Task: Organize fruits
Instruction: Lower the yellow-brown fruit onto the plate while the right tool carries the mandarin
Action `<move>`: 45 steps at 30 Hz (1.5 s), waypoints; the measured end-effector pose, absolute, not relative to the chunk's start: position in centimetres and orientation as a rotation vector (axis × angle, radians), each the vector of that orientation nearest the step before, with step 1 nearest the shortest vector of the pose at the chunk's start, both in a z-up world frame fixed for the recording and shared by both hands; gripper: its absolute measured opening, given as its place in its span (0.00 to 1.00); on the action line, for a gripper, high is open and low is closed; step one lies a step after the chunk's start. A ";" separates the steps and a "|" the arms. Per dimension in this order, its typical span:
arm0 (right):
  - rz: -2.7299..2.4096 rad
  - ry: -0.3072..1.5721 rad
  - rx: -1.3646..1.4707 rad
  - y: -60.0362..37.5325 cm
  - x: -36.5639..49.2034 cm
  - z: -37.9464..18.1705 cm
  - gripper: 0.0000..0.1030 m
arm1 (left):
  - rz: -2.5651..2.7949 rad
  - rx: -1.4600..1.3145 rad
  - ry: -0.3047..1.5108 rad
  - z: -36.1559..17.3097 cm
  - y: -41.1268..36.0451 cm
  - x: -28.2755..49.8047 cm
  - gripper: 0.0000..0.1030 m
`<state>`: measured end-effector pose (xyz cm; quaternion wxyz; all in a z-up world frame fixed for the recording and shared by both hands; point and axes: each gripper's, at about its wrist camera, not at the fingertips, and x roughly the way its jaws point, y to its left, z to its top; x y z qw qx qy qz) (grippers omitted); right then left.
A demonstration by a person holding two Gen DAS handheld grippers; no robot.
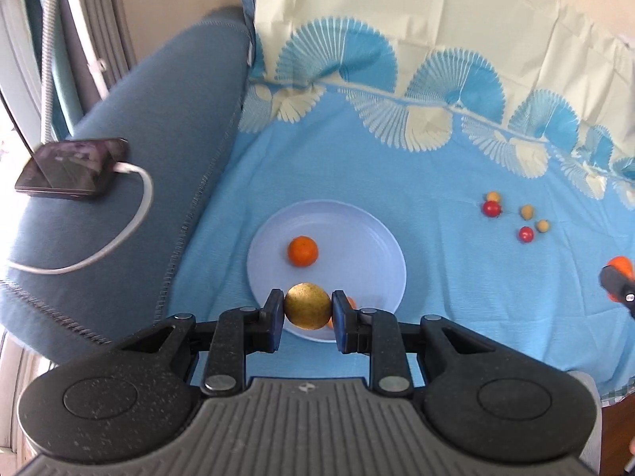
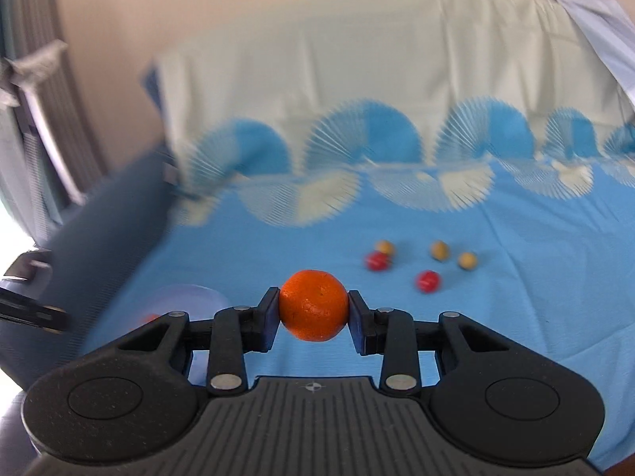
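Two fruits sit on the plate [image 1: 381, 238]; left gripper [image 1: 308, 311] clamps a yellow-brown fruit [image 1: 308, 306] over its near rim. Right gripper [image 2: 313, 309] grips an orange [image 2: 313, 304]. Five small fruits [image 2: 424, 262] remain mid-cloth.

Black phone [image 1: 73, 169] w/ white cable [image 1: 119, 234] on blue sofa arm [image 1: 139, 158], blue patterned cloth [image 1: 397, 166]

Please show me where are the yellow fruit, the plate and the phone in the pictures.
yellow fruit [image 1: 308, 306], left wrist view, middle of its skin, between the fingers.
plate [image 1: 357, 230], left wrist view, bare surface near the far rim.
phone [image 1: 71, 168], left wrist view, middle of its dark screen.
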<state>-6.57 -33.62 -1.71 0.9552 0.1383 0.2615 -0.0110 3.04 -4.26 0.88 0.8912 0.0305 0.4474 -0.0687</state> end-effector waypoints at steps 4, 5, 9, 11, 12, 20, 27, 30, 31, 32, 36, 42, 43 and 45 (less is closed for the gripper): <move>0.035 0.445 0.260 -31.1 -10.1 2.1 0.36 | -0.136 0.042 0.863 3.1 -2.2 -0.3 0.27; 0.049 0.430 0.260 -30.6 -10.9 2.8 0.36 | -0.133 0.035 0.850 3.5 -1.7 -1.1 0.27; 0.105 0.406 0.250 -28.6 -13.6 4.8 0.36 | -0.122 0.019 0.822 4.6 -0.3 -3.6 0.27; 0.126 0.406 0.242 -27.6 -14.7 5.1 0.36 | -0.118 0.007 0.815 4.8 0.5 -4.7 0.27; 0.135 0.410 0.237 -27.1 -15.1 5.2 0.36 | -0.117 0.000 0.813 4.9 0.8 -5.3 0.27; 0.191 0.471 0.228 -23.3 -16.7 4.1 0.36 | -0.122 -0.028 0.813 4.9 3.2 -7.6 0.27; 0.214 0.489 0.183 -21.0 -16.0 3.8 0.36 | -0.146 -0.039 0.827 4.3 3.1 -7.0 0.27; 0.212 0.517 0.179 -20.6 -14.8 2.9 0.36 | -0.150 -0.030 0.850 3.3 2.6 -6.0 0.27; 0.210 0.531 0.179 -20.5 -14.3 2.5 0.36 | -0.149 -0.026 0.859 2.9 2.5 -5.6 0.27; 0.210 0.547 0.179 -20.3 -13.8 2.0 0.36 | -0.147 -0.023 0.871 2.4 2.3 -5.0 0.27; 0.203 0.610 0.172 -19.6 -10.8 -0.3 0.36 | -0.138 -0.017 0.920 0.3 1.7 -2.3 0.27; 0.177 0.677 0.155 -19.2 -5.2 -3.8 0.36 | -0.120 0.001 0.977 -2.8 0.6 3.1 0.27; 0.174 0.686 0.154 -19.2 -4.2 -4.4 0.36 | -0.113 0.007 0.986 -3.3 0.3 4.1 0.27; 0.164 0.705 0.149 -19.2 -2.2 -5.4 0.36 | -0.109 0.018 1.000 -4.4 -0.2 6.1 0.27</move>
